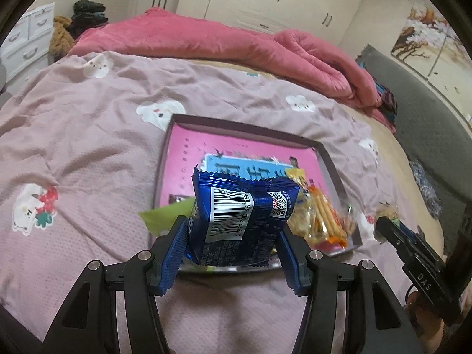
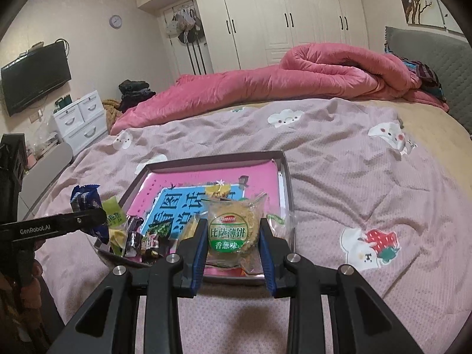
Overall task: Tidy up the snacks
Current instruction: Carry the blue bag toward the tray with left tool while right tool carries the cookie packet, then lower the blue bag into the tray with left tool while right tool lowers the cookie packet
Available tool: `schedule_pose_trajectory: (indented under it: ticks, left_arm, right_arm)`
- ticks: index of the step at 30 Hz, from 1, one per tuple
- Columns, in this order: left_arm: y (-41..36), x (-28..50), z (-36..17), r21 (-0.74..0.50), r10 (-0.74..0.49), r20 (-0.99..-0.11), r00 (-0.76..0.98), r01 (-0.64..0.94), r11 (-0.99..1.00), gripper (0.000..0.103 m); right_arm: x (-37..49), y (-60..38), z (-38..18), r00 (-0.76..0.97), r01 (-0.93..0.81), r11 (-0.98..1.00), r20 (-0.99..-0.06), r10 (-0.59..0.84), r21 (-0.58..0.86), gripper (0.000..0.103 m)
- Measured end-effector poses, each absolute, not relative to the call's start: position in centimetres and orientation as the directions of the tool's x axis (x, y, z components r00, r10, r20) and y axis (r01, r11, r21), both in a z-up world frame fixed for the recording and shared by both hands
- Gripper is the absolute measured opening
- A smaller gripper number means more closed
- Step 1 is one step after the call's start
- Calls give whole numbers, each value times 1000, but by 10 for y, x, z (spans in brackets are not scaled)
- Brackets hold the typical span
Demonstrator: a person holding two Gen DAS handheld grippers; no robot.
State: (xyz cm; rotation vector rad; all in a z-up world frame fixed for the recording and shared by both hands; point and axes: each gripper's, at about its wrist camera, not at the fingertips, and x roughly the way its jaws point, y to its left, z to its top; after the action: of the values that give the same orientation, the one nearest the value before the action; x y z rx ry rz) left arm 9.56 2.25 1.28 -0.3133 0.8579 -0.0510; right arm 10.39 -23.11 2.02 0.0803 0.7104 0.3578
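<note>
The left gripper point(image 1: 233, 230) clamps a blue snack packet point(image 1: 239, 212) above the pink-lined tray's point(image 1: 330, 162) near edge; the right gripper point(image 2: 233, 242), jaws narrow, pinches a clear-wrapped scallion cracker point(image 2: 233, 233) over the tray on the bed point(image 2: 368, 177).

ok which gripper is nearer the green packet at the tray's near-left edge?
Left. The left gripper, holding the blue packet, is right beside the green packet. The right gripper is further right, closed on the cracker pack.

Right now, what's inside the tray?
The tray holds a pink and blue sheet, breadsticks and small wrapped snacks. Held packets hide its near edge.
</note>
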Motion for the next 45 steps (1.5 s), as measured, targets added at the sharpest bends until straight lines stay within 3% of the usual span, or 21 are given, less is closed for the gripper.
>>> schedule_pose_trajectory:
  ticks: [14,45]
  left_arm:
    - [2,117,-3,-283,-190,-765,616,-55,958,59]
    - [-38,143,-31,-210,-178,-826,535,1,978,59]
  right_arm:
    - [124,-234,21,707,-298,937,-617,346,184,33]
    - [147,-218,-20,611,-312,925,-699,372,219,33]
